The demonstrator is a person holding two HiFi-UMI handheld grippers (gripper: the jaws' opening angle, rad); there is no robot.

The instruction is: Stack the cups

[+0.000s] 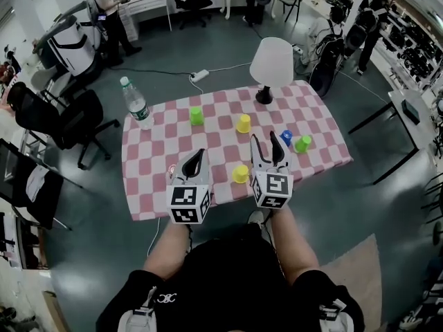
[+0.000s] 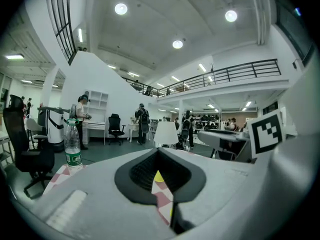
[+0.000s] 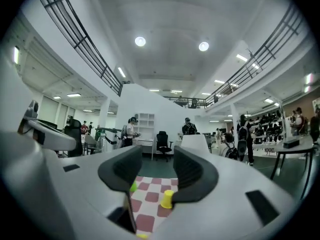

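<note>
Five small cups stand upside down on the pink-and-white checked table [image 1: 159,185]: a green cup [image 1: 196,115] and a yellow cup [image 1: 243,123] at the back, a blue cup [image 1: 286,137] beside a second green cup [image 1: 302,143] at the right, and a near yellow cup [image 1: 240,174] between my grippers. My left gripper [image 1: 199,155] hovers left of that cup, jaws together and empty. My right gripper [image 1: 266,147] hovers just right of it, open with nothing held. The right gripper view frames the back yellow cup [image 3: 167,199] and green cup [image 3: 133,187] between its jaws.
A water bottle [image 1: 137,102] stands at the table's back left corner and a white lamp [image 1: 271,64] at the back edge. Office chairs [image 1: 62,120] sit to the left. People stand far off in the room.
</note>
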